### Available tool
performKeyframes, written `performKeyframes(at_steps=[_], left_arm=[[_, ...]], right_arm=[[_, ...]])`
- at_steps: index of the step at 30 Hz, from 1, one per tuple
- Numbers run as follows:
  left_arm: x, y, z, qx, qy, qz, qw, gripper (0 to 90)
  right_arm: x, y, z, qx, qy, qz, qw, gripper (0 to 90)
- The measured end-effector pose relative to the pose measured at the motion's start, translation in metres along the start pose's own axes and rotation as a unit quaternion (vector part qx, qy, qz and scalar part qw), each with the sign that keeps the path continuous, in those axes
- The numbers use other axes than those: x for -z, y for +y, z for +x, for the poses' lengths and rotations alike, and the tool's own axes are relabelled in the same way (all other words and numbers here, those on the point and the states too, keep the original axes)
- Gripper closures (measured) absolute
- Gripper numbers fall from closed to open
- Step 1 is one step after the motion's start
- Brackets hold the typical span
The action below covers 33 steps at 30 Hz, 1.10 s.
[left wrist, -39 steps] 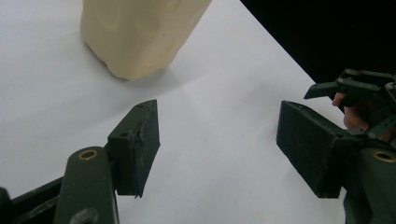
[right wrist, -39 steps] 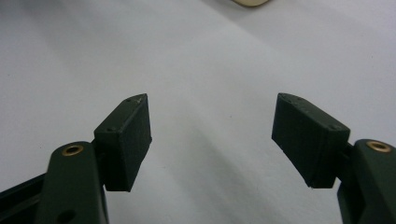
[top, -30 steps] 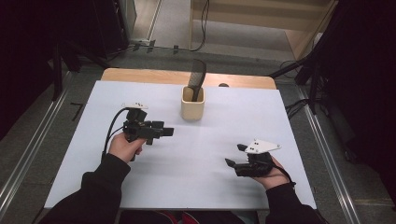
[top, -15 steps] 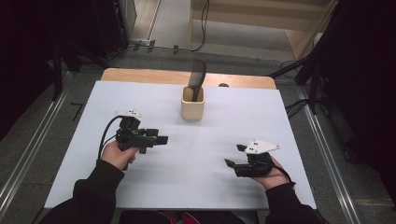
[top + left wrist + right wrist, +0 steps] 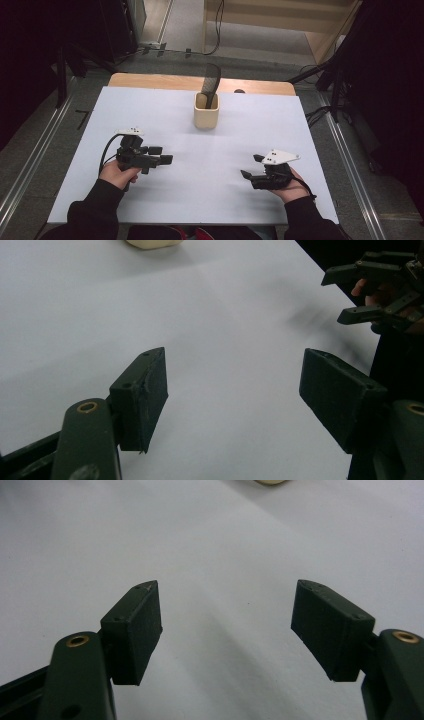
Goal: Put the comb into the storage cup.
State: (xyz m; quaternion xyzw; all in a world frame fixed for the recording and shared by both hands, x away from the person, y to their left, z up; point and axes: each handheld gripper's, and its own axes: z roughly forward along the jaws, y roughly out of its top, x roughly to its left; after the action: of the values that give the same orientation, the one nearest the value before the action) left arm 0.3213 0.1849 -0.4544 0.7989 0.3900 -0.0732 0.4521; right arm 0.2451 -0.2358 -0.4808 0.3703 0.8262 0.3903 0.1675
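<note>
From above, I hold two claws over one white table (image 5: 165, 110): my left claw (image 5: 159, 155) at eight o'clock, my right claw (image 5: 250, 167) at four, both spread and empty. One beige cup (image 5: 206, 112) stands at twelve with one dark spatula (image 5: 211, 80) in it.

Left gripper view: spread jaws, cup (image 5: 152, 243) at twelve, right claw (image 5: 345, 295) at two.

Right gripper view: spread jaws, cup (image 5: 270, 482) at twelve.

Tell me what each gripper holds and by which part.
Nothing is held. The left gripper and the right gripper are both open, with bare table between the jaws. The spatula stands in the cup, untouched.
</note>
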Motion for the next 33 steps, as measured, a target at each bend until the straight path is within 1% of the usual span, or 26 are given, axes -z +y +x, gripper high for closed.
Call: performKeyframes(at_steps=[3, 7, 13, 18, 23, 33], left_arm=[[0.003, -0.004, 0.0, -0.002, 0.002, 0.002, 1.0, 27.9], [0.006, -0.008, -0.001, -0.006, 0.012, 0.01, 0.9999, 27.9], [0.013, -0.015, -0.004, -0.01, 0.012, 0.008, 0.9999, 27.9], [0.018, -0.019, -0.005, -0.012, 0.02, 0.011, 0.9997, 27.8], [0.022, -0.022, -0.004, -0.012, 0.024, 0.011, 0.9996, 27.8], [0.029, -0.028, -0.001, -0.008, 0.029, 0.012, 0.9995, 27.8]], right_arm=[[0.0, 0.0, 0.0, 0.002, 0.0, -0.001, 1.0, 26.5], [0.0, 0.0, 0.0, 0.001, 0.0, 0.0, 1.0, 26.5], [0.0, 0.0, -0.001, 0.002, -0.001, 0.0, 1.0, 26.5], [0.0, 0.0, -0.001, 0.002, -0.002, 0.0, 1.0, 26.5], [0.001, -0.001, -0.002, -0.001, -0.001, 0.0, 1.0, 26.5], [0.0, 0.0, -0.001, 0.0, -0.002, 0.001, 1.0, 26.5]])
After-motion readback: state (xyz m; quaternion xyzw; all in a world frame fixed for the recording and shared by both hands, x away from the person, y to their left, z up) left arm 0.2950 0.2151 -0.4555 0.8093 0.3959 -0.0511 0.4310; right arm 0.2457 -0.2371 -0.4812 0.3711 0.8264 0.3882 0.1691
